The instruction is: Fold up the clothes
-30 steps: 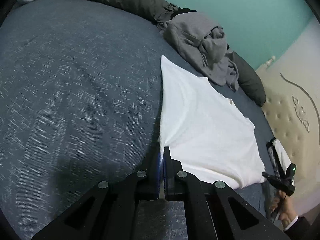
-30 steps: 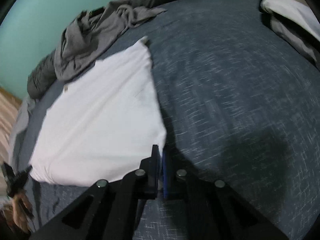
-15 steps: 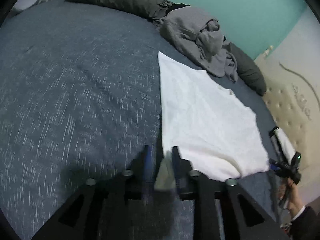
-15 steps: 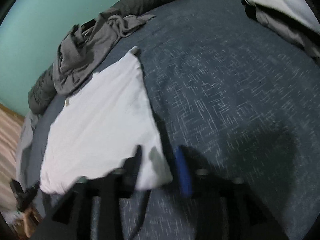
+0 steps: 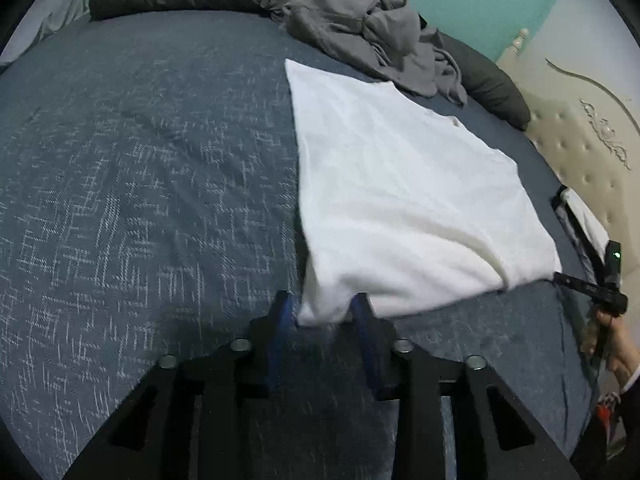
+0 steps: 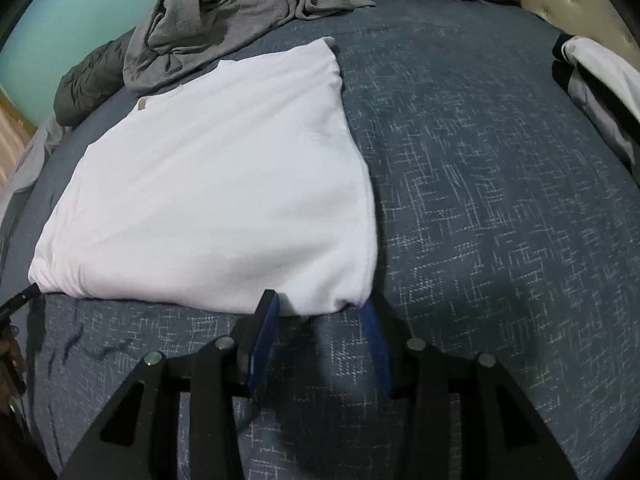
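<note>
- The bed cover (image 5: 140,184) is the big dark blue surface under everything; I give all places from the white shirt (image 5: 400,184) that lies flat on it.
- The white shirt is already folded to a broad panel. Its long axis runs away from me, from the near hem toward the grey clothes pile (image 5: 372,28) just behind its far edge.
- My left gripper (image 5: 324,312) is at the near left corner of the shirt, and my right gripper (image 6: 320,308) is at the near right corner (image 6: 344,292), so each hand is nearest to its own corner.
- Both grippers are spread wide and hold nothing. The corner cloth lies loose between the blue pads (image 6: 264,332).
- Both grippers are low over the cover and point forward along the shirt.
- I judge the next fold must bring the near hem toward the far edge, so both corners need a new grip.
</note>
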`<act>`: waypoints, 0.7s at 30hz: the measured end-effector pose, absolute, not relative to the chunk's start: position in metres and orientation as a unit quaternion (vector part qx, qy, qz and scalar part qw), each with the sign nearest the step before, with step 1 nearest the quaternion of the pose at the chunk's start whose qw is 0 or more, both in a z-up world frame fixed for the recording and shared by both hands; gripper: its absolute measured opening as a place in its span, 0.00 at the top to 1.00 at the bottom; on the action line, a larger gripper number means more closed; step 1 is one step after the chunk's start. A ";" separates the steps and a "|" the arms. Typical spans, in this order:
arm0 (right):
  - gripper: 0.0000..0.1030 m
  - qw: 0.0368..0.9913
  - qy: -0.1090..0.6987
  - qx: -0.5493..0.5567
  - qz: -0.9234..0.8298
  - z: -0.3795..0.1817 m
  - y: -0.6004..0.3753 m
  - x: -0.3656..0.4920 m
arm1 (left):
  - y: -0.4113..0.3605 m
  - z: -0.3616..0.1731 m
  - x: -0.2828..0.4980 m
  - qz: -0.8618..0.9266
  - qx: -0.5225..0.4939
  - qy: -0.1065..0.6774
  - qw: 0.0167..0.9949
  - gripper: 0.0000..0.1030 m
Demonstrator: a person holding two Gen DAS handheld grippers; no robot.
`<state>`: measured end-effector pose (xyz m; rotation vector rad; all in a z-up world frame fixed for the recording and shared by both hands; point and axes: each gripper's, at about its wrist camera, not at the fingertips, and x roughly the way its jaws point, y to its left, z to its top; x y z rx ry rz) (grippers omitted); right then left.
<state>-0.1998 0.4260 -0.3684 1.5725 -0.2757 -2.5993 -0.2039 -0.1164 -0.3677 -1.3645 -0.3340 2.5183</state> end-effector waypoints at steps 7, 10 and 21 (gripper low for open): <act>0.96 0.036 -0.069 0.497 -0.864 -0.360 0.428 -0.199 | -0.106 -0.358 -0.200 0.886 -0.455 -0.026 0.091 0.97; 0.97 0.027 -0.089 0.475 -0.875 -0.347 0.441 -0.200 | -0.111 -0.351 -0.198 0.892 -0.445 -0.014 0.081 0.97; 1.00 -0.010 -0.115 0.488 -0.865 -0.354 0.459 -0.209 | -0.122 -0.362 -0.195 0.888 -0.453 -0.017 0.079 0.97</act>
